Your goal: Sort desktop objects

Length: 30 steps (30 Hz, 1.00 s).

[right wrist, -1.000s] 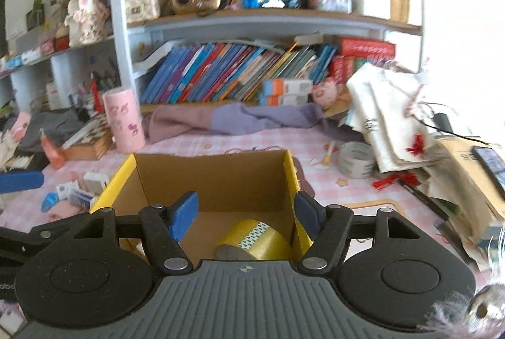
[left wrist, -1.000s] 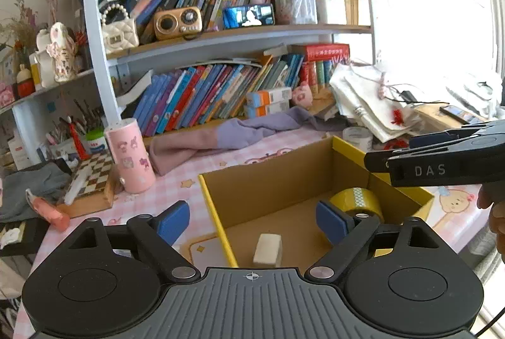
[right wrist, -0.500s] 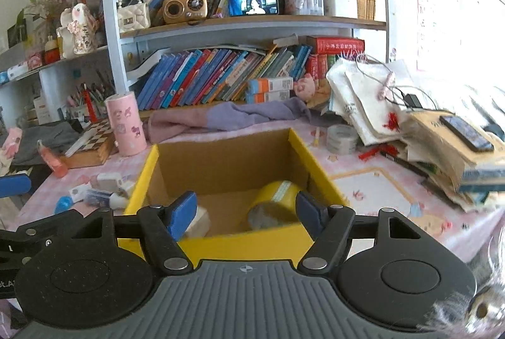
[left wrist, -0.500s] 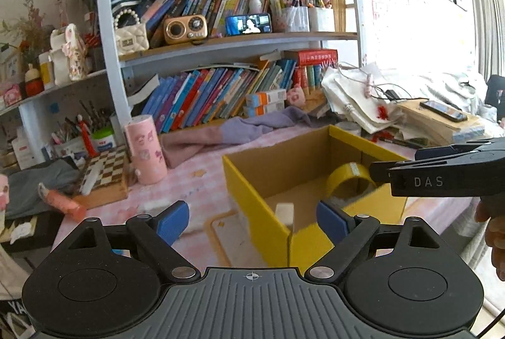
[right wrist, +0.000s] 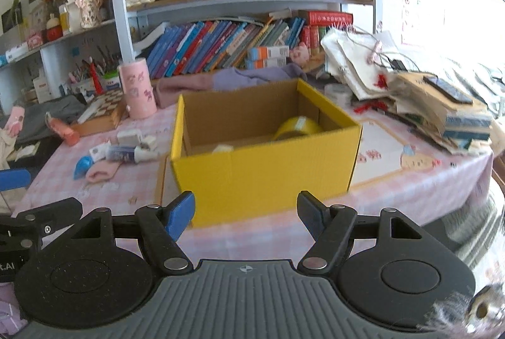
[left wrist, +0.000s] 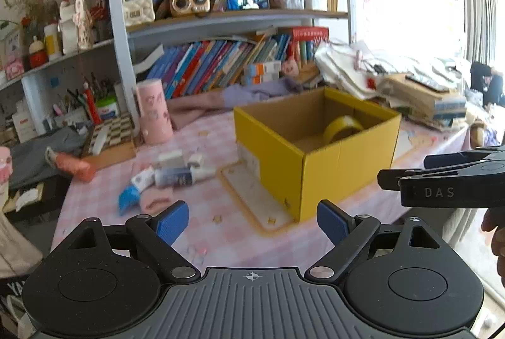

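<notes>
Cluttered shelves back a pink checked desk where the yellow box (right wrist: 265, 149) already holds a roll of yellow tape (right wrist: 296, 127) and a small white block (right wrist: 222, 148), while tubes, packets and a blue piece (left wrist: 127, 198) wait in a loose pile (left wrist: 170, 175) beside it. Both tools carry nothing: the left gripper (left wrist: 252, 220) gapes wide, the right gripper (right wrist: 246, 212) is opening. Compared with a second ago, both have pulled back from over the box to the desk's near edge.

Left gripper (left wrist: 252, 220): black arms, blue pads, silver screws, ribbed grey base.
Right gripper (right wrist: 245, 209): same build; "DAS" lettering on its side.
</notes>
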Each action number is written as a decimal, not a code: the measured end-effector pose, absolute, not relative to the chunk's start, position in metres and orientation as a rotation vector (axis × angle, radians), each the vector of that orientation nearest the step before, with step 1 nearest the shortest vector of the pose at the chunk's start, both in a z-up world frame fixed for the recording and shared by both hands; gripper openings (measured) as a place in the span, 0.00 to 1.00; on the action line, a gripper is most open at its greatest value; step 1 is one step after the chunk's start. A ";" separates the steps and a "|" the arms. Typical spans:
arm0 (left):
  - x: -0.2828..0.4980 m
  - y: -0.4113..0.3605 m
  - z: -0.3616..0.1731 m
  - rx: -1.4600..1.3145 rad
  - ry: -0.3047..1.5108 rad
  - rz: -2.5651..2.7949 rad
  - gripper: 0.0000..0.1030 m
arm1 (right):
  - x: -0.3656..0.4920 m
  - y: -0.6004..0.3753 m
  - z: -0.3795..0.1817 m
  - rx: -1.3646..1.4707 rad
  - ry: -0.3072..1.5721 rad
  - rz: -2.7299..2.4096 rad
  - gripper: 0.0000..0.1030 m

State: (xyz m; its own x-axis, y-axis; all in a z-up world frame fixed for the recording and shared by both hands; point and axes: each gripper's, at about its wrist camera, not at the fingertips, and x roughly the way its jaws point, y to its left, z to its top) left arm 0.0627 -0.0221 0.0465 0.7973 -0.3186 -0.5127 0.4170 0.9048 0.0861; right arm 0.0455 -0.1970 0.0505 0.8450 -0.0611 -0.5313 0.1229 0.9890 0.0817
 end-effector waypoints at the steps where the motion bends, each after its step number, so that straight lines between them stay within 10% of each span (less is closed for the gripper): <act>1: 0.060 -0.018 0.044 0.202 0.523 -0.399 0.88 | 0.042 -0.193 0.048 0.115 0.563 -0.100 0.68; 30: 0.042 0.046 0.024 0.166 0.607 -0.250 0.88 | 0.038 -0.109 0.027 -0.014 0.688 0.097 0.69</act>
